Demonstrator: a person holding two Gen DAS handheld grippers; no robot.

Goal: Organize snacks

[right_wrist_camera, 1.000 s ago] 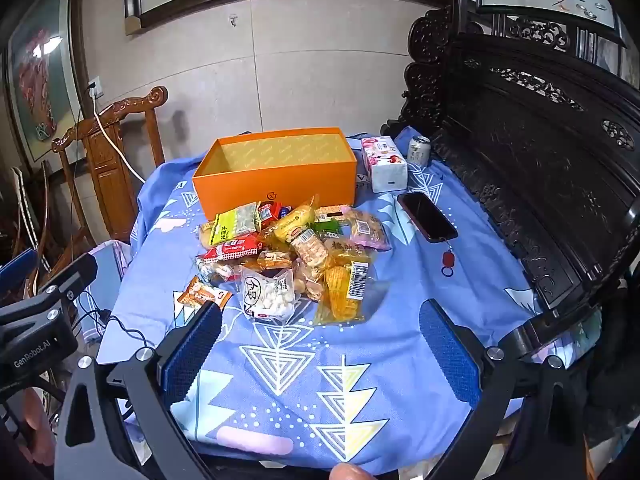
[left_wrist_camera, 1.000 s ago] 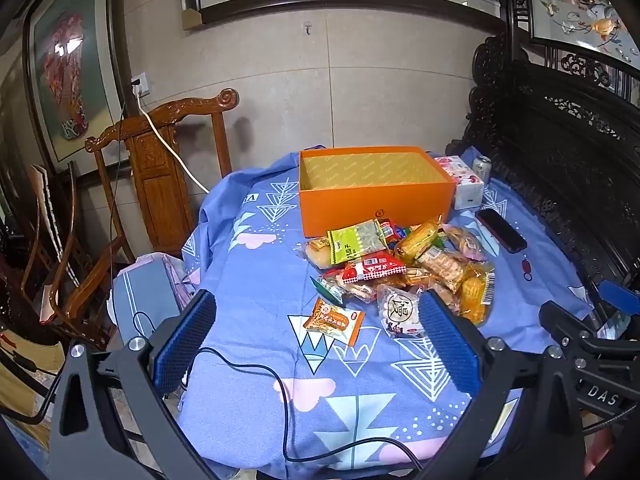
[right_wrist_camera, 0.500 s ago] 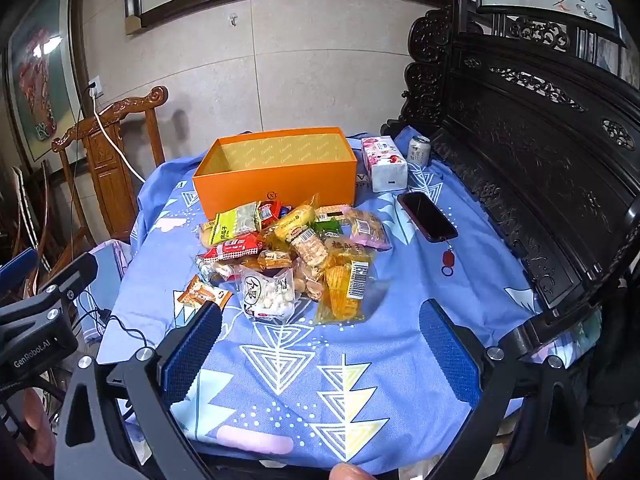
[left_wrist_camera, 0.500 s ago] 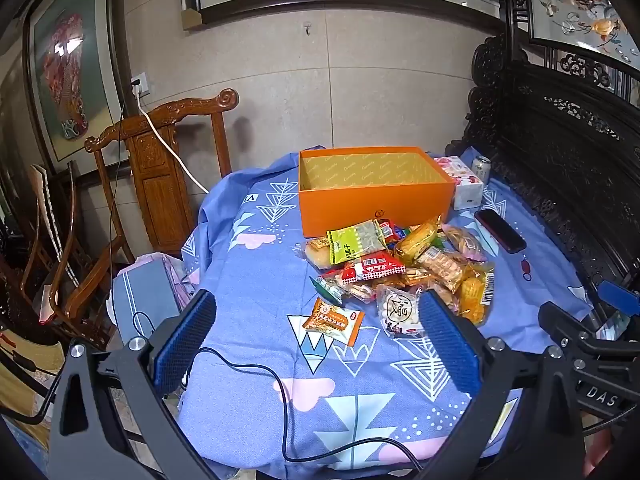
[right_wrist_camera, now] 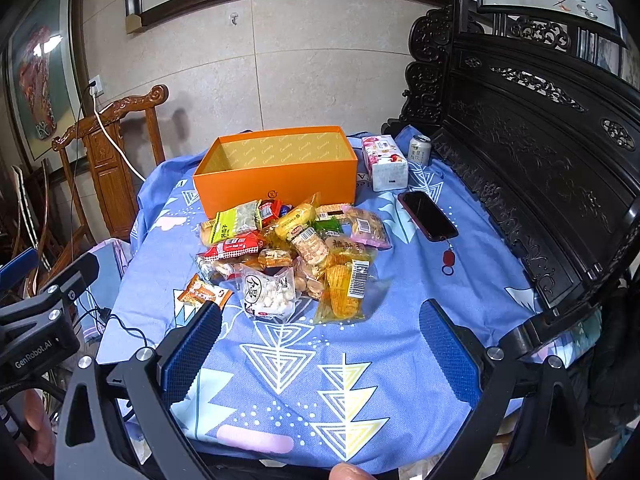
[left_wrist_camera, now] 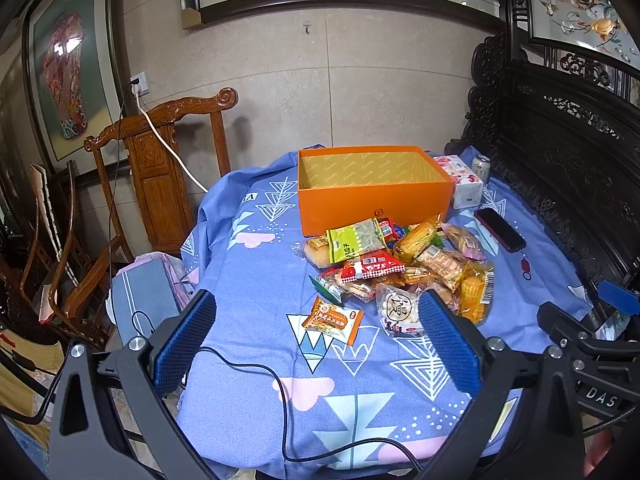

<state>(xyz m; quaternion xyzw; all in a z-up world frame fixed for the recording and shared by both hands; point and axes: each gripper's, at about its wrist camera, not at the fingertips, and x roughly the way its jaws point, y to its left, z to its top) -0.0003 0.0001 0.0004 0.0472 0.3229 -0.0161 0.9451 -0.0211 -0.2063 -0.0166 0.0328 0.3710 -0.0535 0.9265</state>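
An empty orange box stands at the back of the blue-clothed table; it also shows in the right wrist view. A pile of wrapped snacks lies just in front of it, also seen in the right wrist view. One orange packet lies apart at the pile's near left. My left gripper is open and empty, held above the table's near edge. My right gripper is open and empty, also near the front edge, short of the pile.
A tissue box, a drink can and a phone with a red key fob lie right of the box. A black cable crosses the cloth's near left. A wooden chair stands left; a dark carved bench stands right.
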